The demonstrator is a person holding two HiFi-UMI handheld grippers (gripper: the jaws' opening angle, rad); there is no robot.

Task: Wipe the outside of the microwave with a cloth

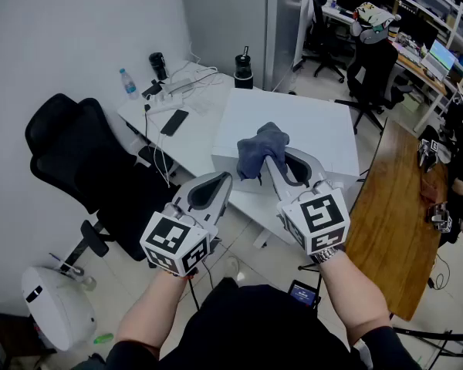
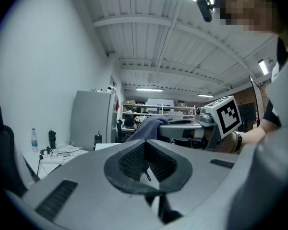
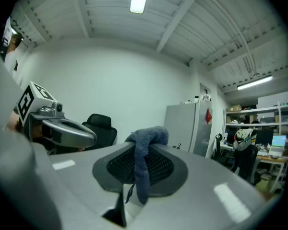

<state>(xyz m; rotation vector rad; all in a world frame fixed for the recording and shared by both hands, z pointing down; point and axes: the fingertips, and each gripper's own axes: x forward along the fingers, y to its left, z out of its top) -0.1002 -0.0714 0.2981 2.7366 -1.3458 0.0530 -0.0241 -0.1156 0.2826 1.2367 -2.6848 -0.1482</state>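
Two grippers are up side by side, the left gripper [image 1: 221, 180] and the right gripper [image 1: 273, 163], each with one marker cube at its rear. One cloth [image 1: 261, 146], blue-grey and bunched, is the only cloth in sight.

On the left gripper the fingers [image 2: 132, 160] are pressed together with nothing between them. They touch nothing else, and their tips lie just beside the cloth. The right gripper's fingers [image 3: 161, 167] are pinched on the cloth. One fold hangs down between the pads and the rest is heaped over the tips.

In the head view the cloth sits over the near edge of one white block [image 1: 309, 126] with a flat top. Whether it touches that top, I cannot tell.

Around them stand three black office chairs [image 1: 73, 149], one white surface [image 1: 187, 141] and one wooden surface [image 1: 390, 222]. The white surface carries one water bottle [image 1: 129, 83], one phone [image 1: 174, 122] and two dark tumblers [image 1: 158, 65].
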